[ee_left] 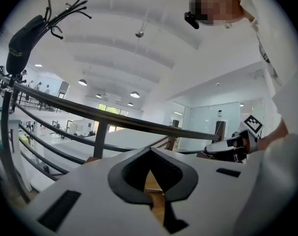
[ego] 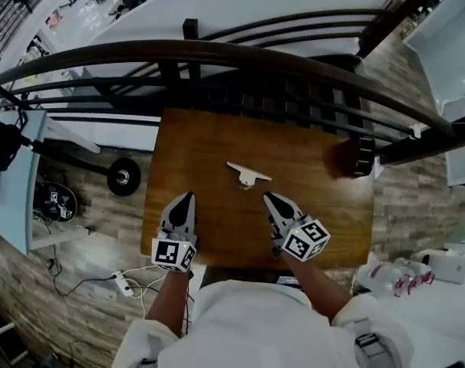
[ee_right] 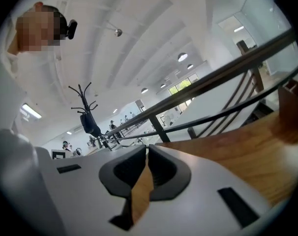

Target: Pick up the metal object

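Both grippers are pressed together with nothing in them: the left gripper has its tips meeting in its own view with only bare wood showing through the gap behind them, and the right gripper looks the same, jaws together and empty. Taking the metal object as the reference, it's a pale, flat T-ish piece lying on the wooden table, and both tools sit on the person's side of it, pointing away from the body, roughly level over the tabletop. The right one is near it, just off to the right and a bit closer to the person; the left one is further out on the other side. Neither touches it, and it doesn't show in either gripper view. My guess is they're held low and flanking like that to line up an approach, with the right one the likely picker since it's closer. Whichever goes, the jaws would need to spread first. The dark railing curves well beyond the object, so it shouldn't get in the way.
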`<state>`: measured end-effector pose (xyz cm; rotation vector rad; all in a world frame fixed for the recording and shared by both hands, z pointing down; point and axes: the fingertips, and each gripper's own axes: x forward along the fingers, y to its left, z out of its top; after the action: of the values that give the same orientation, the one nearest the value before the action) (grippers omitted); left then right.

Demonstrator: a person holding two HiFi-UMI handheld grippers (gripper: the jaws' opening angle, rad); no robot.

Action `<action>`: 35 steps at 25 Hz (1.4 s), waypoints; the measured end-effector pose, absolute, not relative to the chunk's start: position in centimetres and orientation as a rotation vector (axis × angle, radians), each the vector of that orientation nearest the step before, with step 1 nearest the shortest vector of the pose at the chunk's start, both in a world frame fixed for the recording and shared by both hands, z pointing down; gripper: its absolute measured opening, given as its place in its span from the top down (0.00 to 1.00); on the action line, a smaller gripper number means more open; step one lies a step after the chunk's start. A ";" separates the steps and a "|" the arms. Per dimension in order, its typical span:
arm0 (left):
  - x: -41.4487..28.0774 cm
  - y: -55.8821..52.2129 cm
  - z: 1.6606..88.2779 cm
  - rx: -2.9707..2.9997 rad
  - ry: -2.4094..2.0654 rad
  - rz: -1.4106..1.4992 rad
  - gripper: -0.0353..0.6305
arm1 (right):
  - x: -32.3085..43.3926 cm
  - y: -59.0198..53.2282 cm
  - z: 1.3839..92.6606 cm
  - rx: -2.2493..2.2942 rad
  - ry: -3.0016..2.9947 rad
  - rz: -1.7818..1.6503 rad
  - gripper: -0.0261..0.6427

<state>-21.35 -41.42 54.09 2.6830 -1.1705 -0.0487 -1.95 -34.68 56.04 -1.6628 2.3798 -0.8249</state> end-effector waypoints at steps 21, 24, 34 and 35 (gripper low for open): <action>-17.1 -46.0 68.5 2.596 -1.018 0.241 0.93 | -3.9 -39.6 75.1 -1.010 1.401 -1.776 0.77; -16.7 -46.2 69.7 2.583 -1.019 0.260 0.93 | -3.1 -39.9 77.2 -1.007 1.296 -1.801 0.73; -16.3 -45.4 72.7 2.530 -1.010 0.297 0.93 | -2.0 -41.4 80.2 -0.998 1.109 -1.813 0.73; -16.1 -45.4 72.9 2.524 -1.009 0.294 0.93 | -1.9 -41.6 80.3 -1.000 1.104 -1.812 0.73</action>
<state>-16.10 -45.41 72.88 2.5242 -1.0092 0.2936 -1.90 -41.56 80.30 -0.9996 1.1036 -1.8119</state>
